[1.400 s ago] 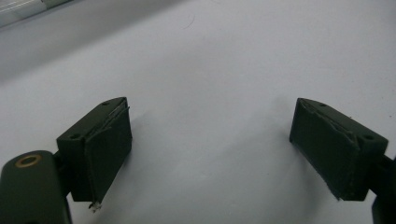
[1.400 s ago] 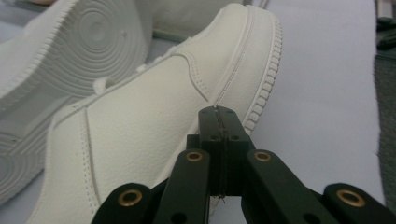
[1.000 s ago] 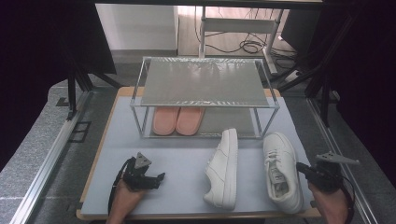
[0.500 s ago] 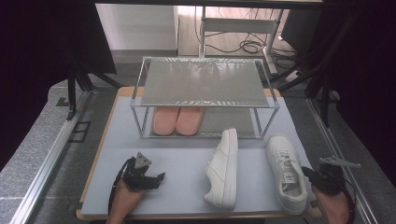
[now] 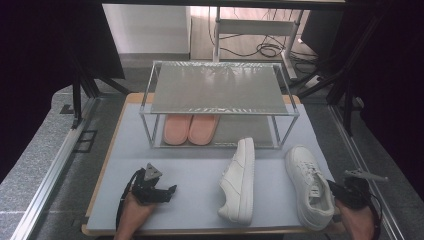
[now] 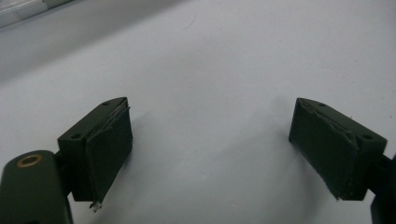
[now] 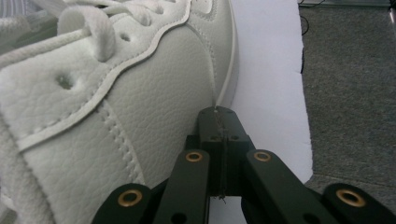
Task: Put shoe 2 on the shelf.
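Each claw is black, with flat rectangular pads and brass-ringed pivot holes along its linkage bars. The left claw (image 5: 167,192) carries a grey three-cornered plate. A black cable loops from it.

Left gripper (image 5: 167,192) low, level, jaws spread wide; right gripper (image 7: 219,116) low, jaws pressed together.

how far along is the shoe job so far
Early. Already placed: the pink slippers sit on the lower shelf of the rack. In hand: the right gripper, shut with nothing between its fingers, is against the side of the right sneaker near its heel. Left: both white sneakers are on the mat, the left sneaker tipped on its side. The left gripper rests open on the mat.
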